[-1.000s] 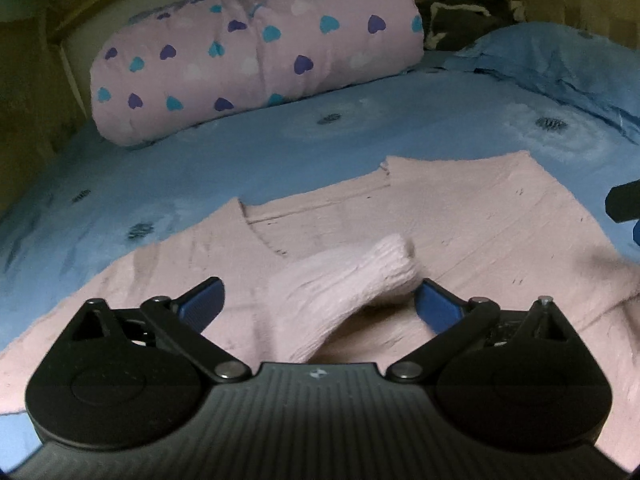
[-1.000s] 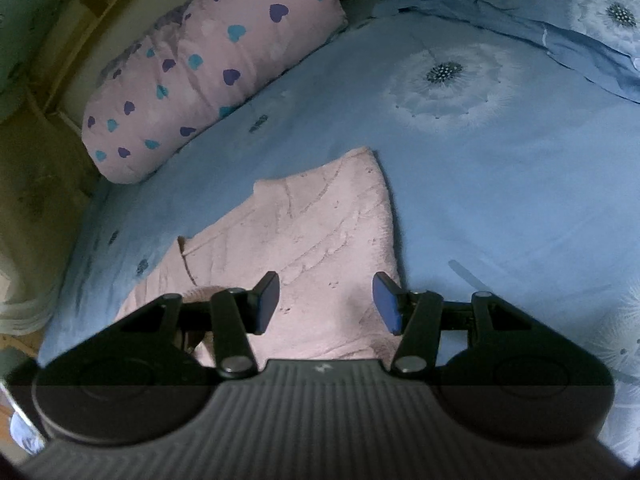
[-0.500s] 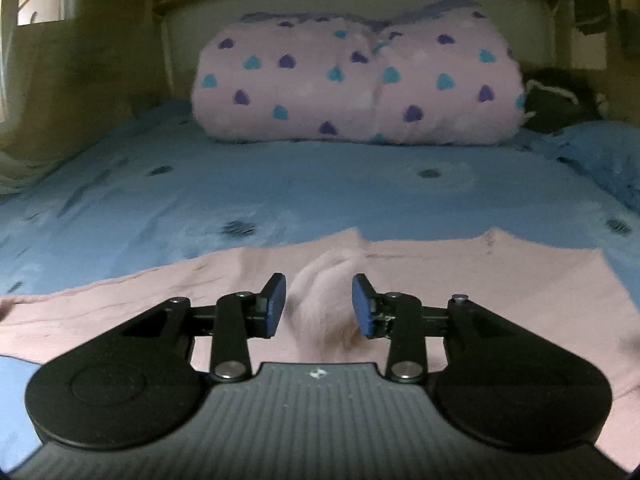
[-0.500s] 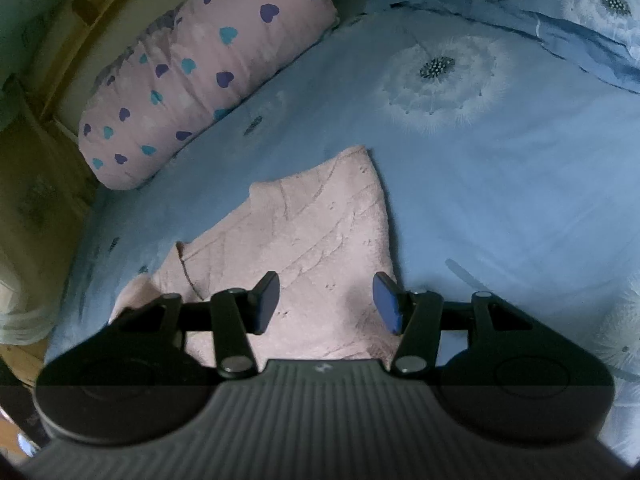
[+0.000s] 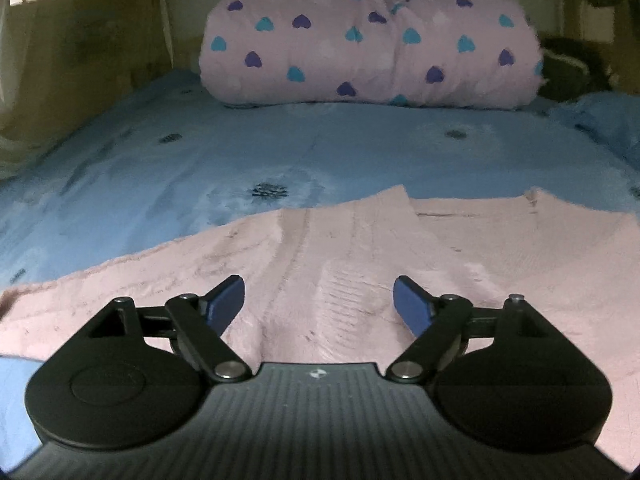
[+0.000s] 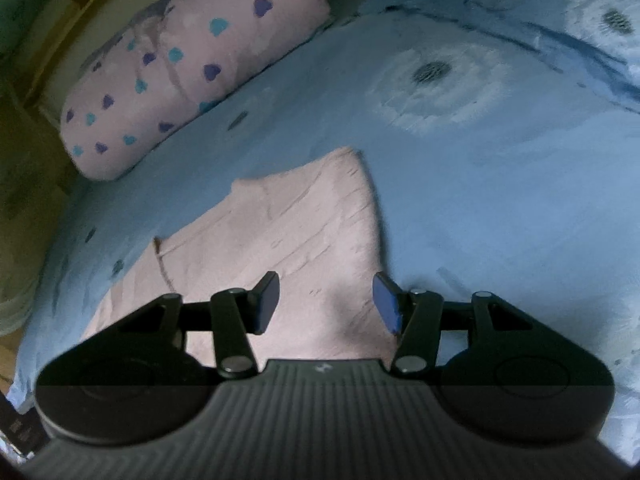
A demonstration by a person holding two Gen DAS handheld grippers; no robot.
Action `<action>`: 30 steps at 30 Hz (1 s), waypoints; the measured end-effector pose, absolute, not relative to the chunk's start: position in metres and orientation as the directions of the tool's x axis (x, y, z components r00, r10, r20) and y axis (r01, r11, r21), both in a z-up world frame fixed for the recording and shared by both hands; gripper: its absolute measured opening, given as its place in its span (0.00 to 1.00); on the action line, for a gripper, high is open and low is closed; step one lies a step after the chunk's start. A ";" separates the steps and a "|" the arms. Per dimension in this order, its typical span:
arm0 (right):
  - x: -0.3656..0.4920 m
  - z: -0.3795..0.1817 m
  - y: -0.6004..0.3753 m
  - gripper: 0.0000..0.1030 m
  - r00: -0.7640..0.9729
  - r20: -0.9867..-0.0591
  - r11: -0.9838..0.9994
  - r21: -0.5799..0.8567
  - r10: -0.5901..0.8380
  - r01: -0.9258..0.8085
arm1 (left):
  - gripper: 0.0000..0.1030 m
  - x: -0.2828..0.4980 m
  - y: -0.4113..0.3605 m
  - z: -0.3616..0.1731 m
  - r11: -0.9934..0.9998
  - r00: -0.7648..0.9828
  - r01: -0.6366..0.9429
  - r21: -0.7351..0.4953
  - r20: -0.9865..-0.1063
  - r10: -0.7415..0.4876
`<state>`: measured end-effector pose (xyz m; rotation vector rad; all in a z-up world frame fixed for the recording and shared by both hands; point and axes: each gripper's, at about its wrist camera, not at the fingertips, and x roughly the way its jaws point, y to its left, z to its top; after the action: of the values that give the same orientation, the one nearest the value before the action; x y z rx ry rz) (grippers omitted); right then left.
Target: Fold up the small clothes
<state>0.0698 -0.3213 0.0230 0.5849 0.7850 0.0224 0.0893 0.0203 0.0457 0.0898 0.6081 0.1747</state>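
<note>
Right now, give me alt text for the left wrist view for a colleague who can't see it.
The left gripper, jaws opening and gripping nothing, hangs over a pink knitted sweater spread on a blue bedsheet. A heart-print pillow lies at the headboard.

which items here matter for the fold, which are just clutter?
Job:
- pink knit top, flat on the bed
- left gripper, jaws opening, nothing pinched
- right gripper, jaws apart over the top's edge

Lying about:
- heart-print rolled quilt
- blue pillow
- blue bedsheet

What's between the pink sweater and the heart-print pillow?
Only bare blue bedsheet, both wrist views; sweater and pillow lie apart.
</note>
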 end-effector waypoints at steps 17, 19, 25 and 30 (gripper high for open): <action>0.076 0.020 -0.332 0.54 0.749 -0.651 0.814 0.498 0.123 0.300 | 0.24 0.118 0.021 0.027 0.992 0.786 -0.121 -0.040 -0.614 0.071; 0.075 0.023 -0.327 0.54 0.765 -0.636 0.833 0.475 0.101 0.285 | 0.23 0.110 0.023 0.041 0.990 0.826 -0.142 -0.023 -0.553 0.106; 0.081 0.023 -0.309 0.54 0.766 -0.642 0.900 0.354 0.037 0.253 | 0.26 0.112 0.029 0.037 0.976 0.802 -0.140 0.167 -0.559 0.211; 0.090 0.013 -0.296 0.54 0.730 -0.681 0.912 0.337 0.065 0.234 | 0.71 0.108 0.042 0.016 0.967 0.776 -0.165 0.196 -0.579 0.250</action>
<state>0.0903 -0.2959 0.0128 0.4225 0.7528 -0.0959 0.1079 0.0418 0.0163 0.1368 0.6448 0.2254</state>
